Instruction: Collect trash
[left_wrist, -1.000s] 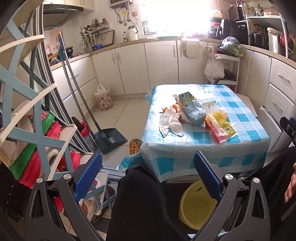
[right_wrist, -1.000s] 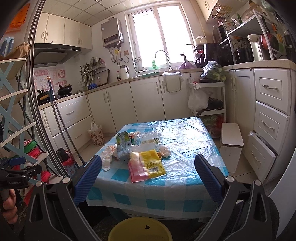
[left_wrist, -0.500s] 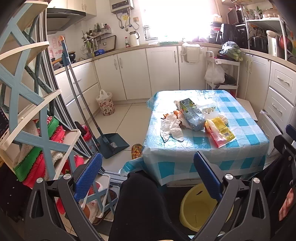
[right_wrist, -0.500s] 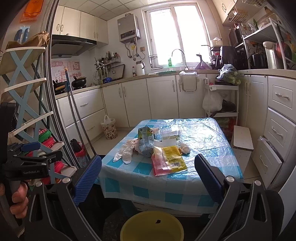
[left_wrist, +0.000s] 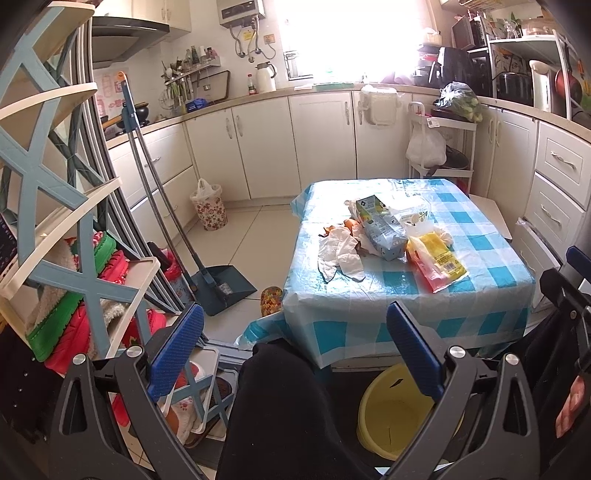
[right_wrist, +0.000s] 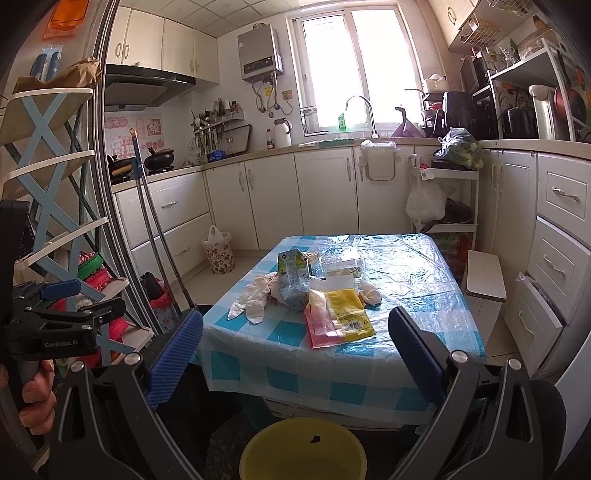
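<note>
Trash lies on a low table with a blue checked cloth (left_wrist: 461, 302) (right_wrist: 332, 373): a crumpled white tissue or glove (left_wrist: 338, 251) (right_wrist: 255, 295), a flattened carton (left_wrist: 380, 225) (right_wrist: 291, 280), a yellow and red plastic wrapper (left_wrist: 439, 262) (right_wrist: 340, 317), and a clear plastic box (right_wrist: 341, 267). A yellow bin (left_wrist: 395, 410) (right_wrist: 303, 450) stands on the floor in front of the table. My left gripper (left_wrist: 295, 350) and right gripper (right_wrist: 295, 350) are both open and empty, held well short of the table.
A shoe rack (left_wrist: 74, 258) stands at the left, with a broom and dustpan (left_wrist: 218, 280) beside it. A floral bin (left_wrist: 210, 206) sits by the cabinets. A white step stool (right_wrist: 484, 277) and drawers (right_wrist: 561, 258) are at the right.
Both grippers have drawn back and risen, so the table looks smaller and farther. The jaws stay open. The trash has not moved.
</note>
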